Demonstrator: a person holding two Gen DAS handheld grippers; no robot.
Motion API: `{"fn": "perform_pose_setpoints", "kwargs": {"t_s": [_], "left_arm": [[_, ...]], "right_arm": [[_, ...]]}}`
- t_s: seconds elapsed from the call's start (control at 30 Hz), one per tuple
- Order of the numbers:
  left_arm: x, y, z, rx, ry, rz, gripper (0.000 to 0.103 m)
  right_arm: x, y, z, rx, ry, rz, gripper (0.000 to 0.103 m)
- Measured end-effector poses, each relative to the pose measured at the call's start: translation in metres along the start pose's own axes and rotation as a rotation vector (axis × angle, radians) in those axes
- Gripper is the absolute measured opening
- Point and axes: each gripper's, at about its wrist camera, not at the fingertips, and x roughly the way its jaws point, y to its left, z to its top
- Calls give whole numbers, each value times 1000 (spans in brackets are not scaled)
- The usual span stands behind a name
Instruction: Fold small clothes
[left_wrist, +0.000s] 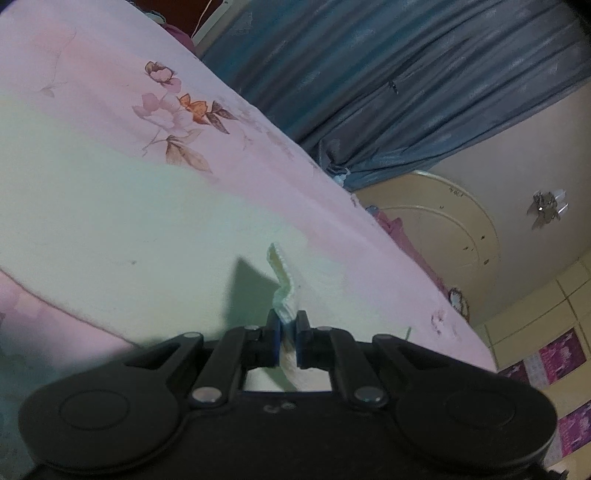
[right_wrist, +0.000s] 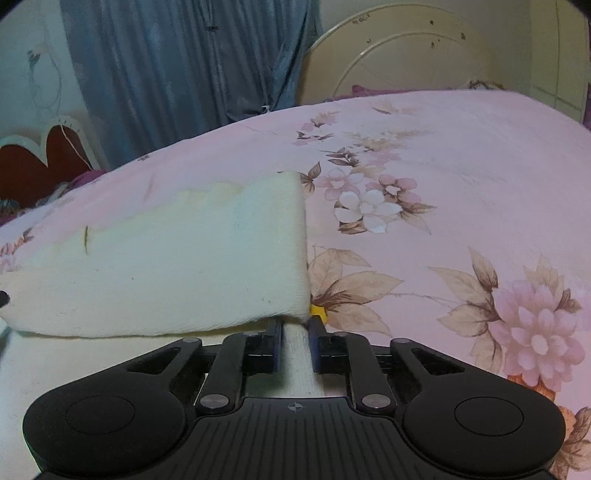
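Both grippers gripped one cream cloth (right_wrist: 166, 258) on the bed (right_wrist: 443, 147). Left gripper (left_wrist: 287, 325): jaws nearly shut on a scalloped hem at 12 o'clock. Right gripper (right_wrist: 295, 328): jaws pinched a fold. Advice: keep edges aligned, tension even.

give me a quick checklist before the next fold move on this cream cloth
1. Left gripper shut on the cream cloth edge: ok.
2. Right gripper has cloth between its fingers: ok; firm pinch: cannot tell.
3. Cloth already doubled over, top layer smooth: ok.
4. Edges of the two layers line up: cannot tell.
5. Floral bedsheet beside the cloth free of clutter: ok.
6. Small yellow thing by the right fingers, snagging or not: cannot tell.
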Motion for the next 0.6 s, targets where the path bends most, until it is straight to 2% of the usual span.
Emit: {"fn": "perform_pose_setpoints", "kwargs": {"t_s": [0.07,0.13,0.2,0.27,0.3,0.43,0.47,0.5,0.57,0.6], "left_arm": [[0,-1,-2,28,6,14,7],[-5,-1,-3,42,-21,4,13],[-18,1,-1,57,-93,32,32],[-29,6,3,64,-143,32,44],[-30,9,5,56,-138,25,45],[-6,13,9,45,-13,-3,43],[1,14,8,38,33,-10,38],[7,13,6,40,64,3,27],[9,10,5,78,62,80,12],[7,13,6,68,54,92,13]], "right_arm": [[1,0,0,1,-2,-5,11],[0,0,-1,-3,1,-5,11],[-3,-1,2,-9,2,-1,12],[-12,-7,4,7,-24,-4,12],[-16,-10,5,14,-35,-6,12],[-21,-12,12,36,-63,12,12],[-20,-10,13,33,-61,17,12],[-19,-7,14,23,-59,21,12],[-16,-2,14,0,-54,31,12],[-10,0,14,-29,-29,16,12]]}}
